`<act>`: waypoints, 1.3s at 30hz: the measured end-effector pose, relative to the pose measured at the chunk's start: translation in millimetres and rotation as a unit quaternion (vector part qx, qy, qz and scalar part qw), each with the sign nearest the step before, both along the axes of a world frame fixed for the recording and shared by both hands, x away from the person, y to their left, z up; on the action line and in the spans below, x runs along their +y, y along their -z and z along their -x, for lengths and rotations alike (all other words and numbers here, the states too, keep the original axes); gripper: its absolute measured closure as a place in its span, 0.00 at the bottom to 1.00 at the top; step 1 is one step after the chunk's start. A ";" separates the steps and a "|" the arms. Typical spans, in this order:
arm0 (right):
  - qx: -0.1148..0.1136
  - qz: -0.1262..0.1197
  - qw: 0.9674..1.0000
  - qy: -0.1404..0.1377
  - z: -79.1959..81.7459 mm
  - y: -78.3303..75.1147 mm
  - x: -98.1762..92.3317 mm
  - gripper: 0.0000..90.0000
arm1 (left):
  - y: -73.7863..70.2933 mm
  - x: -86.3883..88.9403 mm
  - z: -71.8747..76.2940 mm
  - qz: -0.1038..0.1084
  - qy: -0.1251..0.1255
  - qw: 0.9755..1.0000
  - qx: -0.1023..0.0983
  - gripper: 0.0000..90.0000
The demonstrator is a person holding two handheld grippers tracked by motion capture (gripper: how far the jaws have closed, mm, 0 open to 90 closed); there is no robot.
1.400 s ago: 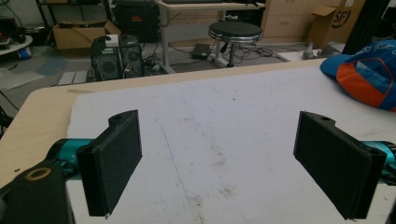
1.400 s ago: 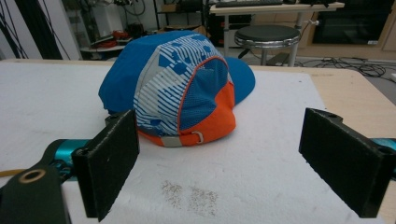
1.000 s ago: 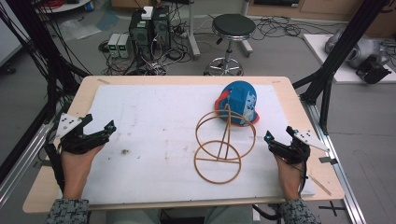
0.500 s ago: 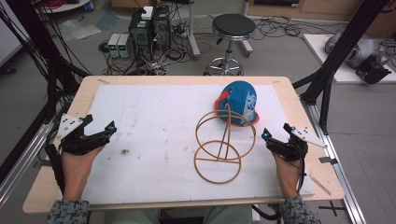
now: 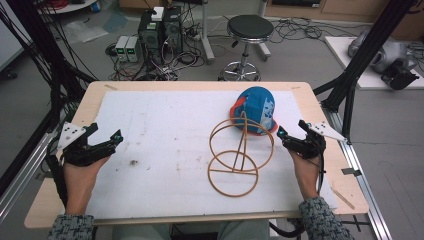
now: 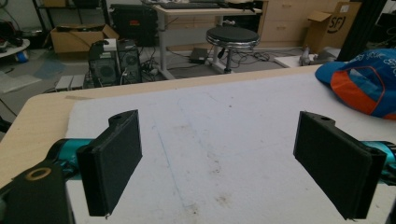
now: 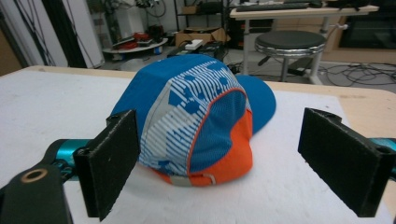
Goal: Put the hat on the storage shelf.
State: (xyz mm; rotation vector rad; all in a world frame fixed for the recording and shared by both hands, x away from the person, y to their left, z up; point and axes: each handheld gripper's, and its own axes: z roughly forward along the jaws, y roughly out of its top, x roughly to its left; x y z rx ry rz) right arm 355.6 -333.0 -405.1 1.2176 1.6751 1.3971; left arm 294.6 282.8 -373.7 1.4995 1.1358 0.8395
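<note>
Blue-orange fabric cap (image 5: 255,110) sits toward the table's (image 5: 165,86) far right edge, on the white sheet (image 5: 160,140). Thin wooden wire-frame stand (image 5: 239,152) just in front, touching or overlapping it; can't tell. Right gripper (image 5: 292,141) near the right edge, jaws wide, cap between them, apart. Left gripper (image 5: 102,141) near the left edge, wide, empty.

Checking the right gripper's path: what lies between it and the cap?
Nothing: in the right gripper view only bare white mat lies between the open right gripper and the cap.
</note>
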 end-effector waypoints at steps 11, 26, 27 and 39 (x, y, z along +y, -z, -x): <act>0.011 0.027 0.999 -0.039 -42.5 -10.6 12.9 0.17 | 4.1 -1.5 -3.7 -0.004 0.008 1.000 0.005 0.18; 0.018 0.049 0.995 -0.083 -75.1 -5.9 46.7 0.31 | 6.3 -3.5 -5.3 -0.006 0.013 1.000 0.009 0.18; 0.026 0.053 0.995 -0.086 -79.9 -5.3 49.7 0.34 | 6.5 -3.7 -5.4 -0.006 0.014 1.000 0.010 0.18; 0.036 0.075 0.994 -0.069 -86.4 0.0 52.8 0.68 | 8.5 -5.2 -6.6 -0.006 0.013 1.000 0.012 0.18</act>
